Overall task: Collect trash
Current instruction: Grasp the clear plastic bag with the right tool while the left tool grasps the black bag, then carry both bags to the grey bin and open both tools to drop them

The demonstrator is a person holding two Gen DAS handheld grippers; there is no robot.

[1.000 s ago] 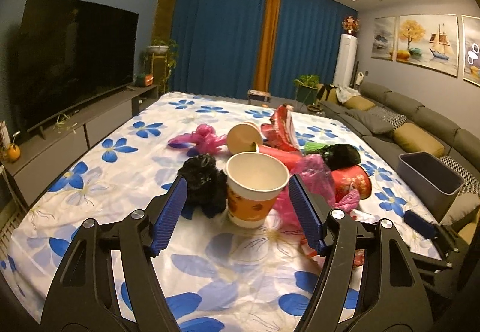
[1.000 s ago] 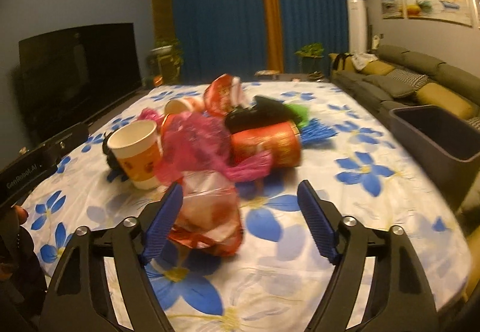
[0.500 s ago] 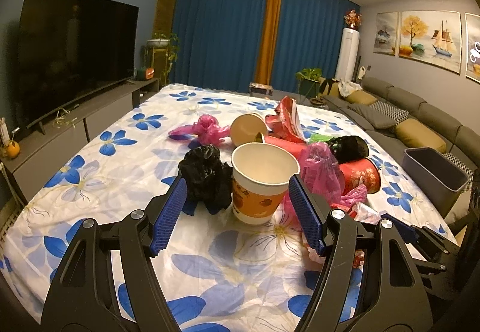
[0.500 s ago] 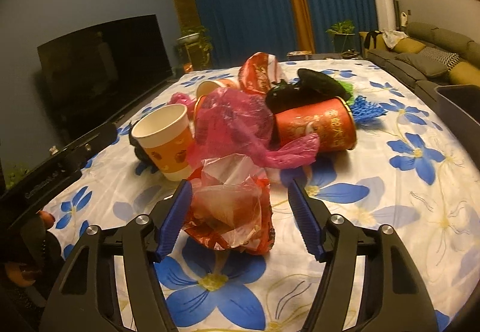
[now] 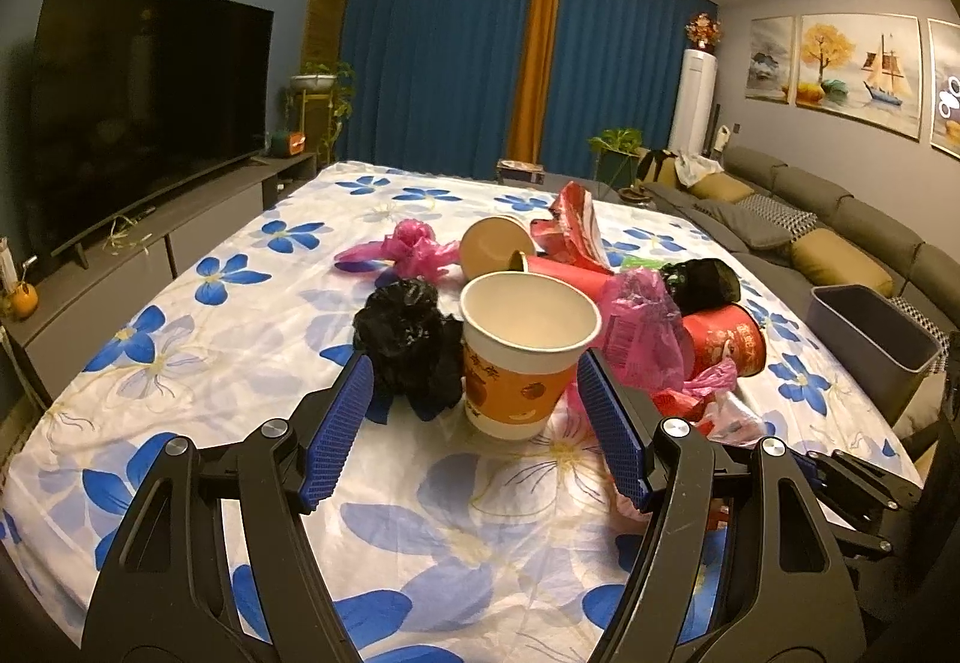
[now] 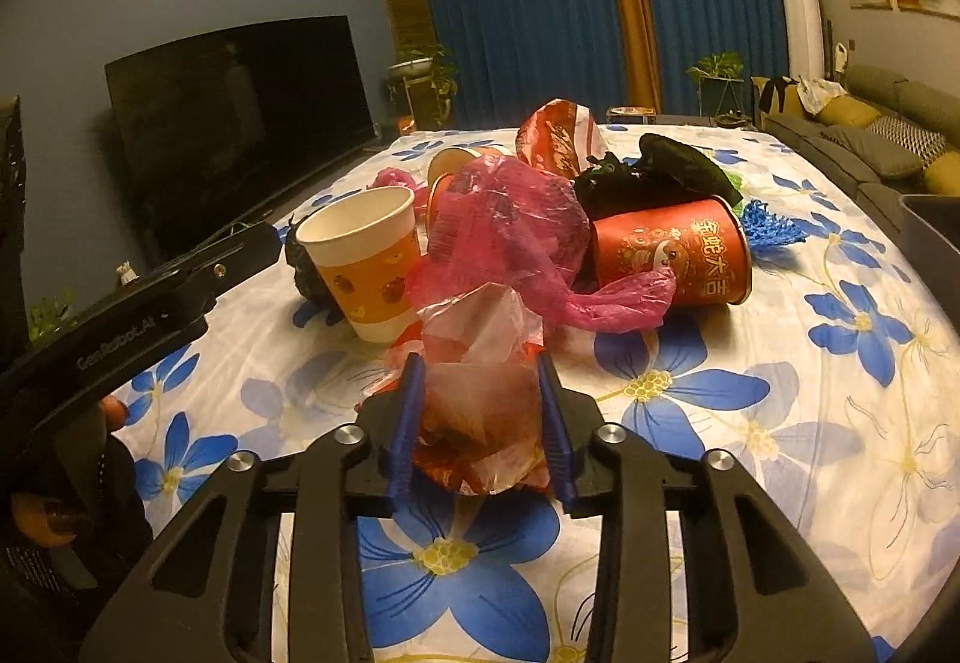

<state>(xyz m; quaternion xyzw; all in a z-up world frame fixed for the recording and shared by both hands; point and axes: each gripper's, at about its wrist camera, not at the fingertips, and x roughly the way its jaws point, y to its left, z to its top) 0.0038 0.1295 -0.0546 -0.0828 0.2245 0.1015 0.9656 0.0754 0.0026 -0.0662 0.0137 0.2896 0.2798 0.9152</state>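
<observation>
Crumpled wrapper [image 6: 480, 393] sits pinched by the just-closing right gripper [image 6: 480, 411], ready for lifting; left gripper [image 5: 474, 423] gapes empty around the paper cup [image 5: 522, 357].

flowered cloth [image 5: 252, 345] under cups, bags

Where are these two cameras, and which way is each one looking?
Left wrist view: sits on the left gripper, looking along its open fingers at an upright paper cup on the flowered table.
Right wrist view: sits on the right gripper, whose jaws have just been closing on a crumpled plastic wrapper; a hand shows at the lower left.
Both see the cup, the red cup on its side and the pink bag.
</observation>
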